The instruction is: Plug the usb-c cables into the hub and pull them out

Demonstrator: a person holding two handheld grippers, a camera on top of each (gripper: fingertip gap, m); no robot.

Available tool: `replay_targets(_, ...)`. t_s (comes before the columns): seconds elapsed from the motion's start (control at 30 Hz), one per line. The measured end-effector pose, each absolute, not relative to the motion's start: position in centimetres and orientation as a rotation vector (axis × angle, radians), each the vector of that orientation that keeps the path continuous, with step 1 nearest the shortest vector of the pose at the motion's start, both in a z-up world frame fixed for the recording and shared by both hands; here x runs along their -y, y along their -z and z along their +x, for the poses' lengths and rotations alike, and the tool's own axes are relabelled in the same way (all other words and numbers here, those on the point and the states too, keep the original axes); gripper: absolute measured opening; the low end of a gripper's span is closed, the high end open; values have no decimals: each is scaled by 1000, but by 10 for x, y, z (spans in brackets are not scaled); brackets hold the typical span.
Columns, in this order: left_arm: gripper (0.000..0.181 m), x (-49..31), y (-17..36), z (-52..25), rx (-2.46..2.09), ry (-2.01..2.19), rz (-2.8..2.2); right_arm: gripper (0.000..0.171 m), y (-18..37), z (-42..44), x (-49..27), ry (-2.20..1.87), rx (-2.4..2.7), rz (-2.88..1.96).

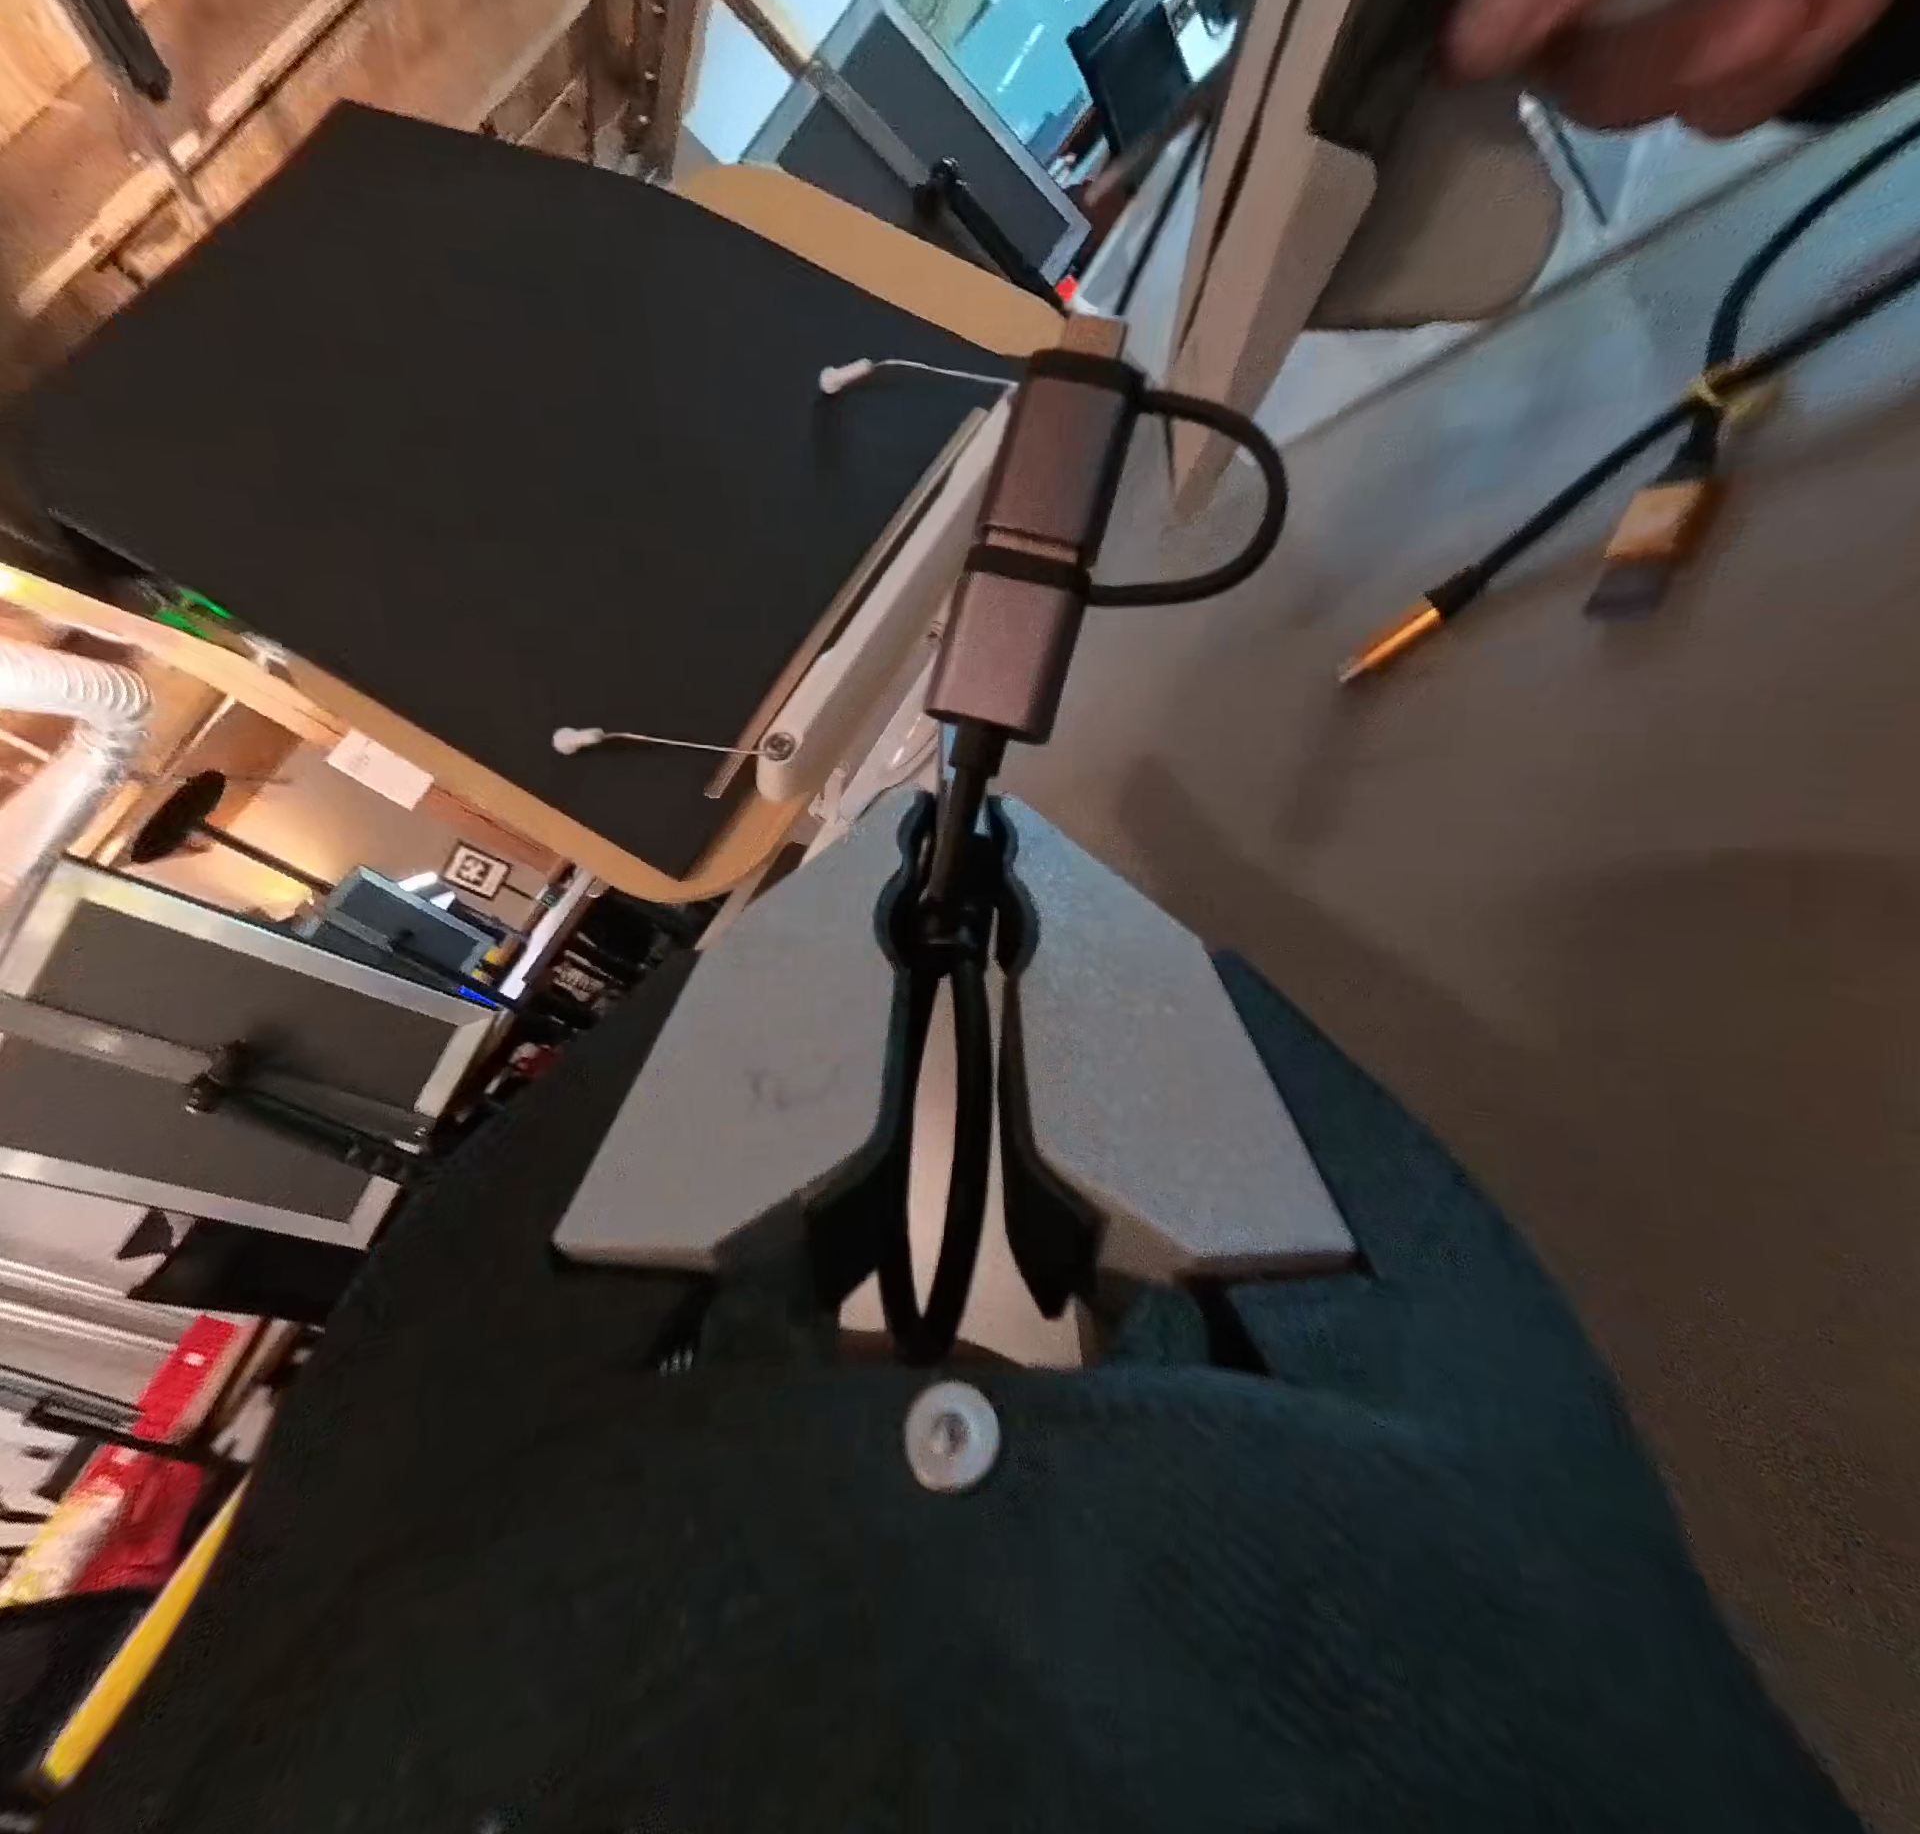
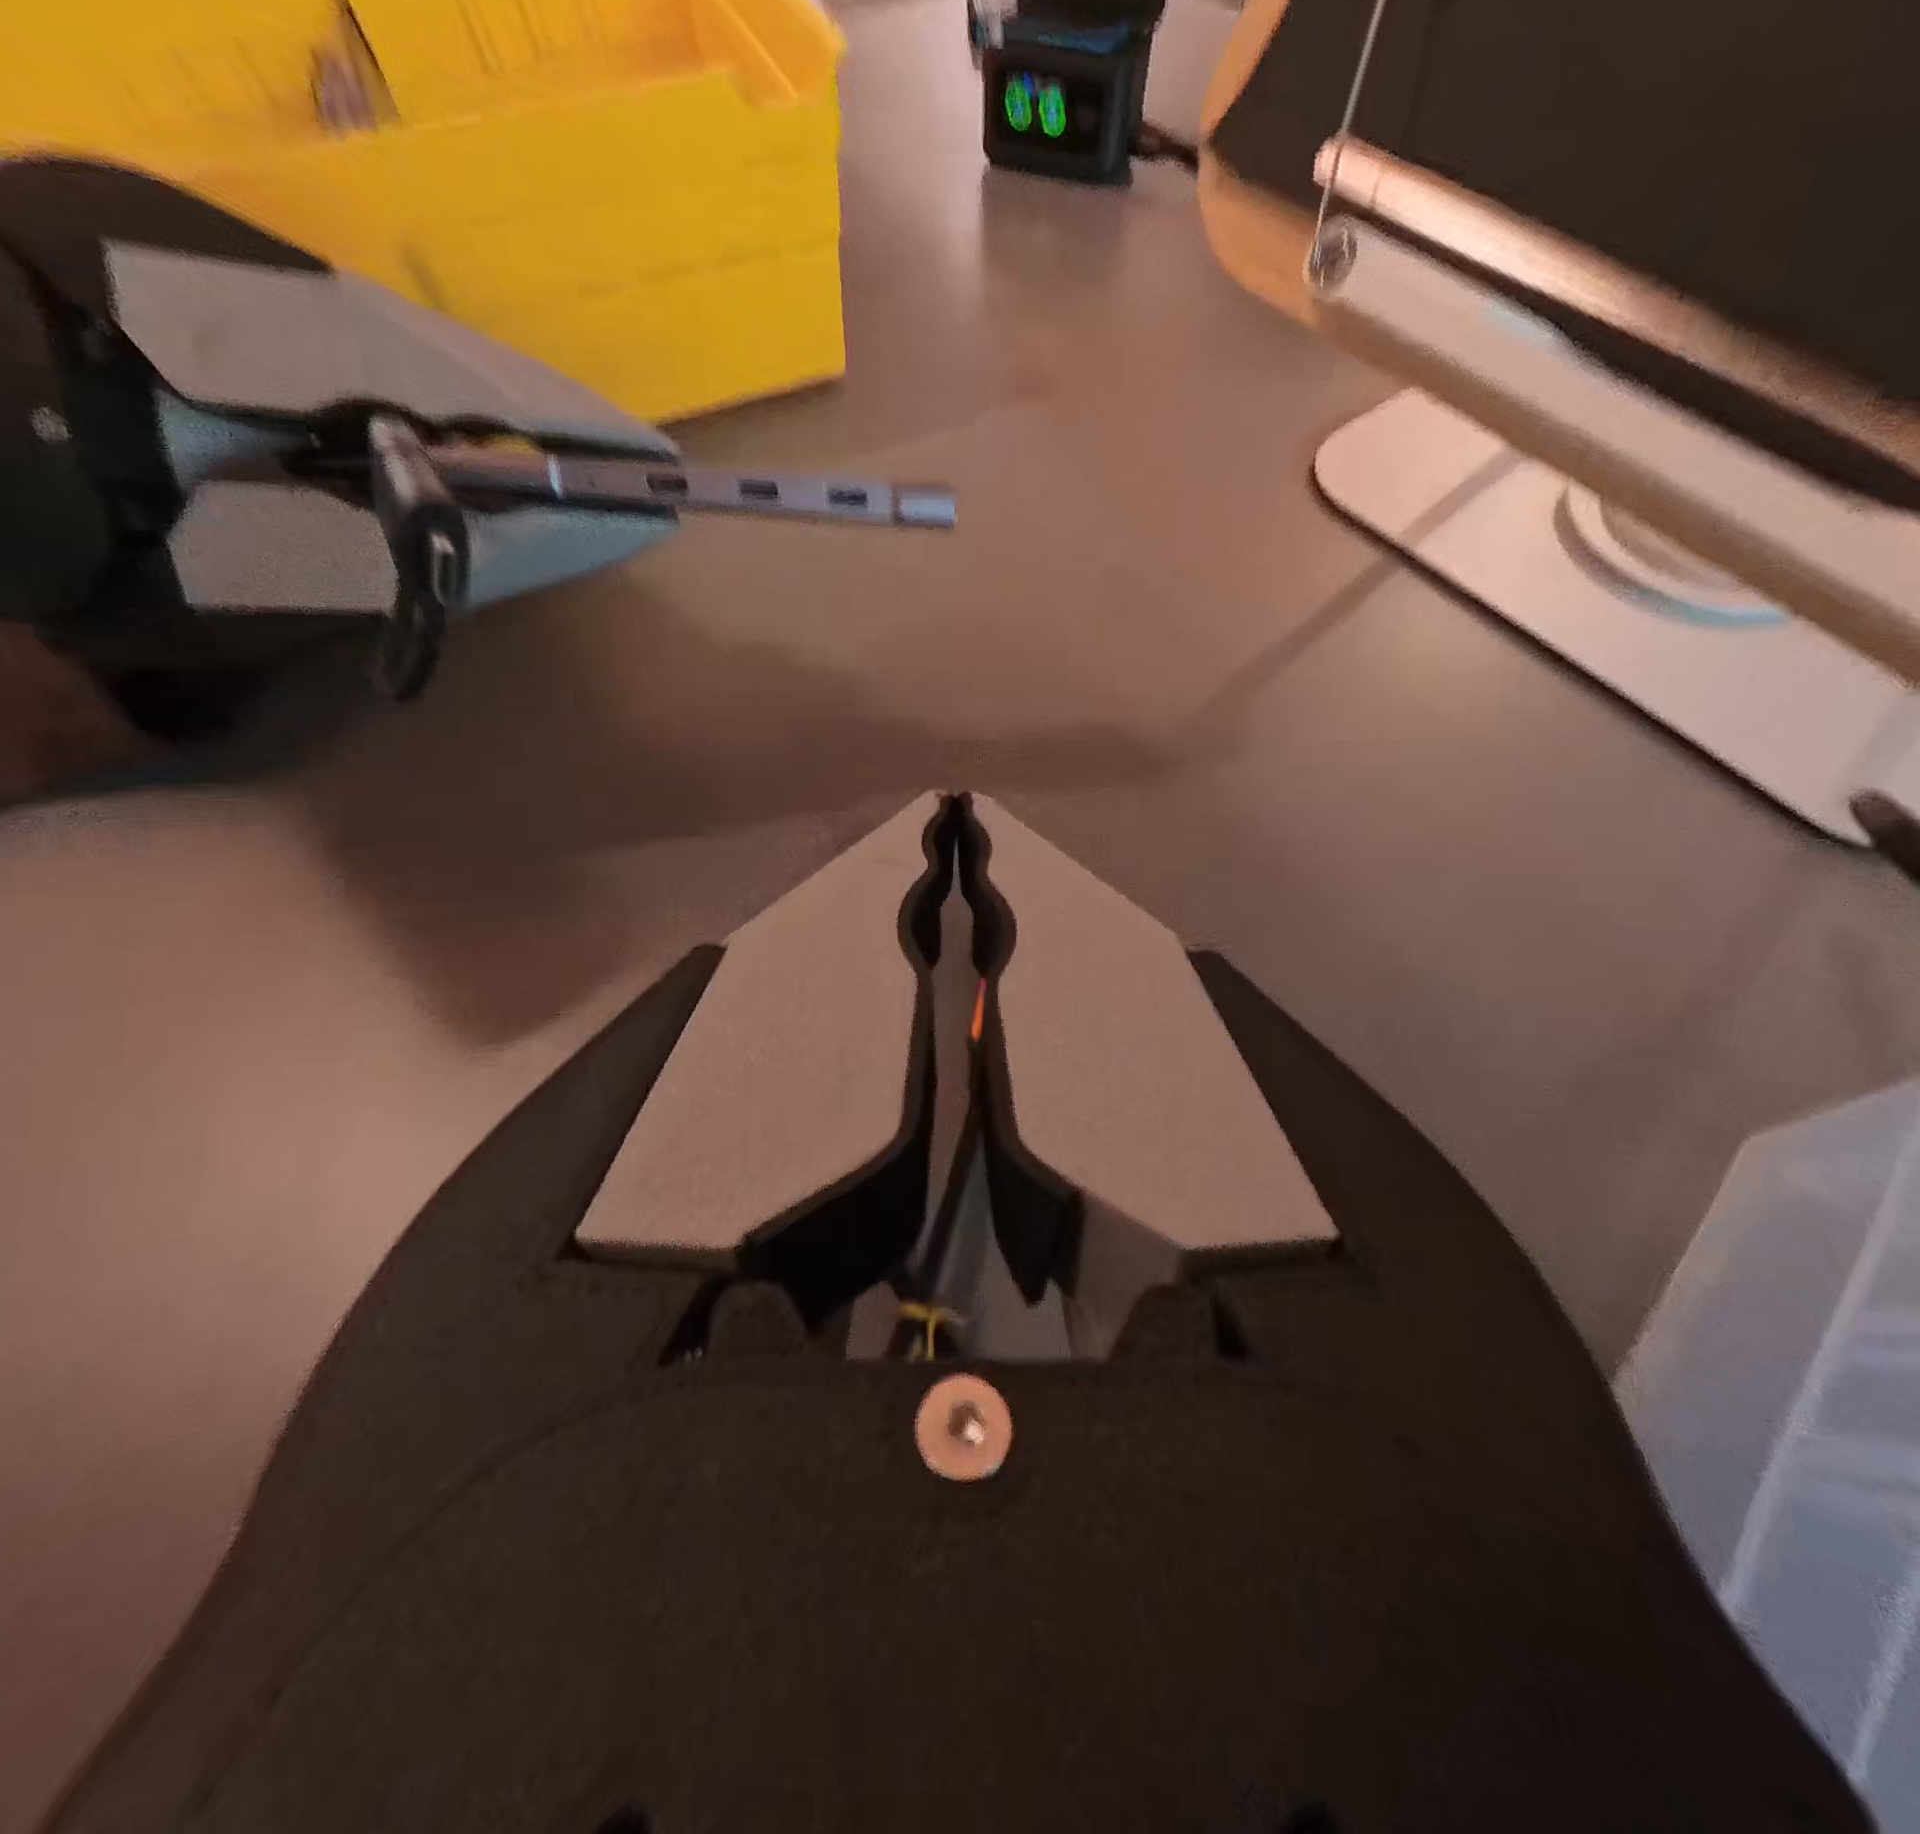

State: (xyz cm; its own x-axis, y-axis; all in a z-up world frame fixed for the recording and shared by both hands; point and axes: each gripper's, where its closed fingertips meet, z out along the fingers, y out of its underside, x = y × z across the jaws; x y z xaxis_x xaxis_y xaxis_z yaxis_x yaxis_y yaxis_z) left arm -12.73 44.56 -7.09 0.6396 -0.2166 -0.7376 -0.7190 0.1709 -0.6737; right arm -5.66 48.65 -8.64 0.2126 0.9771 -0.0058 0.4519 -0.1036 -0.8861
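My left gripper (image 1: 956,849) is shut on the short black cable of a grey hub (image 1: 1039,537). The hub sticks out ahead of the fingertips, above the table. In the right wrist view the hub (image 2: 769,491) shows a row of ports along its side, held by the left gripper (image 2: 416,496) at the left. A black cable with gold plugs (image 1: 1652,537) lies on the table to the right. My right gripper (image 2: 956,802) is shut, with nothing between its tips. Orange and yellow bits of a cable (image 2: 977,1015) show through the gap behind them.
A yellow bin (image 2: 623,174) stands at the back left. A monitor (image 1: 468,434) on a pale stand (image 2: 1507,537) stands at the right. A small black device with green lights (image 2: 1060,111) is at the back. A translucent box (image 2: 1818,1369) is at the near right. A blurred hand (image 1: 1662,18) is at the top.
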Motion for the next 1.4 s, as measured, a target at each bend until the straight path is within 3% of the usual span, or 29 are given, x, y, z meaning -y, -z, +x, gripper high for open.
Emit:
replay_targets(0.17, 7, -445, 77, -136, -911, -515, -1379, 0, 128, -32, -502, -535, 1385, -1828)
replay_targets(0.9, 7, -446, 84, -123, -988, -598, -1347, 9, 159, -22, -485, -549, 1453, -1950)
replay_targets(1.2, 6, -444, 93, -113, -1105, -697, -1276, 4, 117, -41, -463, -741, 1476, -1748)
replay_targets(1.4, 7, -446, 107, -100, -1258, -888, -1194, 4, 117, -51, -450, -618, 1565, -1654)
